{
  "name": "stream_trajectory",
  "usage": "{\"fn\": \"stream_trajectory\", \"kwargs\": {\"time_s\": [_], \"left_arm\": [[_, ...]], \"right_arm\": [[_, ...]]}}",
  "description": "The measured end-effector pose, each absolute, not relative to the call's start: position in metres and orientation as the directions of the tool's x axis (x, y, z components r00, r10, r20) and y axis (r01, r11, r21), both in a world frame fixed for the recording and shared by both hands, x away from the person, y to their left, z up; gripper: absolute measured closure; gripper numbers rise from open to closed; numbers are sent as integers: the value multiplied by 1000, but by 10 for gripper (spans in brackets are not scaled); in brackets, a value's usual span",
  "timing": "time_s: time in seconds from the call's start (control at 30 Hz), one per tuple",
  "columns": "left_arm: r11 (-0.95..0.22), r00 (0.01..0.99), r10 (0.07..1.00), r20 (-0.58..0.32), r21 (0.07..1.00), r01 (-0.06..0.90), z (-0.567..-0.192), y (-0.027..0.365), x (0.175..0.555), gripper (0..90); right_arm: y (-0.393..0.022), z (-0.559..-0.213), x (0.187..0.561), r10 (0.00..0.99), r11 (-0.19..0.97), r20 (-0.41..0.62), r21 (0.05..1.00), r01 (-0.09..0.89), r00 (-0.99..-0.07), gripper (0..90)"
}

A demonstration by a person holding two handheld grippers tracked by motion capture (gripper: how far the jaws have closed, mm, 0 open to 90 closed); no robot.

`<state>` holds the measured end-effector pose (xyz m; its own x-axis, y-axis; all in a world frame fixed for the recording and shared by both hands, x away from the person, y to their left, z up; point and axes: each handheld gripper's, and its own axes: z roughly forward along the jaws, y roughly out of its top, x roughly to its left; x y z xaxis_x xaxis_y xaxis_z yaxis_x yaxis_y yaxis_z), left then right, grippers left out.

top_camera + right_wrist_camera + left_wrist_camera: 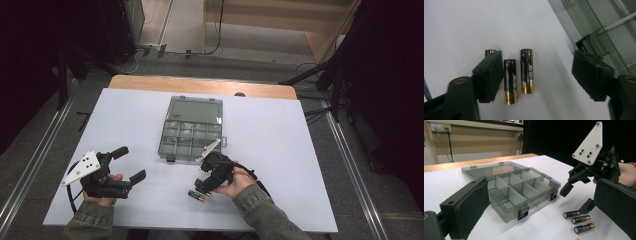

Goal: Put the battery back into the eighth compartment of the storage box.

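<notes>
Right black two-jaw gripper [536, 75] over three black-and-gold cylindrical batteries [518, 76], jaws partly parted and gripping nothing: two batteries between the pads, third half hidden behind one jaw. Batteries side by side on white tabletop [300, 150], just in front of smoky clear plastic compartment box [521, 190] with lid flung back, near its black front latches; black bodies, gold ends, small pale print. Left black two-jaw gripper [129, 162] well apart at table's left, jaws wide, holding nothing, touching nothing
</notes>
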<state>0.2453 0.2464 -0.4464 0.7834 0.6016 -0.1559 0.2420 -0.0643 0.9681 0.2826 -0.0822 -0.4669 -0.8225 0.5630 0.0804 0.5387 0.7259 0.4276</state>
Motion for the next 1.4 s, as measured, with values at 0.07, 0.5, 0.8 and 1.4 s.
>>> {"fn": "stream_trajectory", "kwargs": {"time_s": [0.07, 0.5, 0.8, 1.4], "left_arm": [[-65, 783, 602, -156, 968, 243, -446, 246, 245, 0], [-63, 783, 602, -156, 968, 242, -446, 247, 245, 0], [-65, 783, 602, -156, 968, 243, -447, 246, 246, 0], [-61, 785, 600, -156, 969, 240, -446, 246, 246, 0]], "right_arm": [[-80, -467, 284, 574, 730, 86, 396, 556, -814, 325], [-71, -472, 286, 586, 759, 54, 312, 571, -808, 615], [-65, -476, 287, 629, 751, 36, 229, 619, -776, 776], [-75, -466, 291, 669, 694, 96, 273, 666, -737, 781]]}}
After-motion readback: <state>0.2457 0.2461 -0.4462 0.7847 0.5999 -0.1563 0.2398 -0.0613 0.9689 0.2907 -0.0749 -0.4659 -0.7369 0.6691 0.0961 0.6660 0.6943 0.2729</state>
